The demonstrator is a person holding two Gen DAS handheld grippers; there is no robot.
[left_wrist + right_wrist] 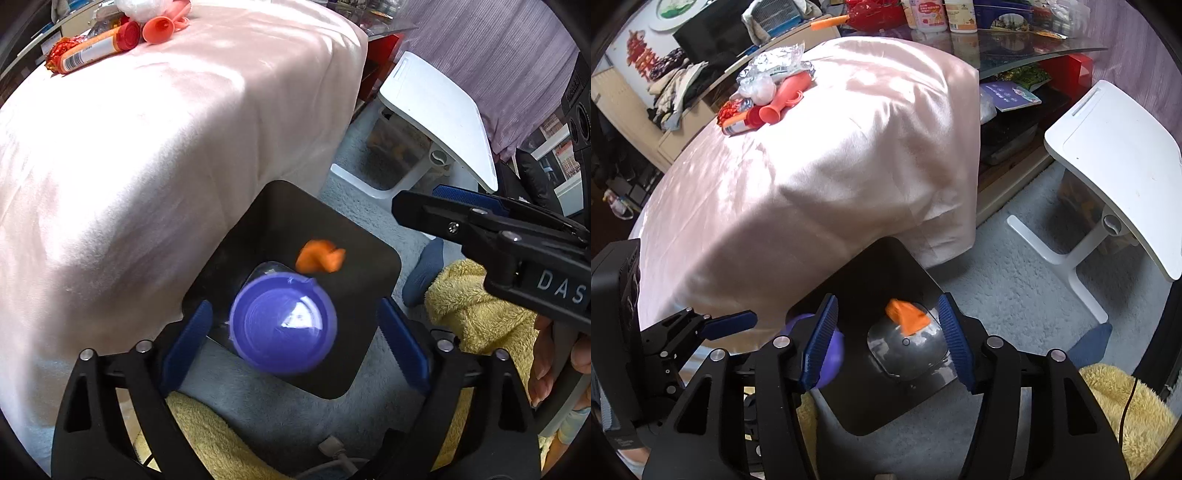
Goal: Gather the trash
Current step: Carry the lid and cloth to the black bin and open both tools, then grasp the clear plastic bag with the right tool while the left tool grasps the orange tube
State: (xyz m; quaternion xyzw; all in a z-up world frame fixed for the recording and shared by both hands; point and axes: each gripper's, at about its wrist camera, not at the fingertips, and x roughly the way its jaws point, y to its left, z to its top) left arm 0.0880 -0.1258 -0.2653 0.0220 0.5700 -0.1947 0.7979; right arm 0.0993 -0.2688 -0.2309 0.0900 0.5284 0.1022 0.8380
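A table draped in a glossy pale pink cloth (820, 158) fills most of the room, with soft daylight patches on its top. Pale grey shaggy carpet (1008, 280) covers the floor. To the right stands a small white laptop table (1123, 166) on a white leg, backed by a lilac curtain (491, 70). Behind runs a cluttered glass-topped cabinet (1015, 51).
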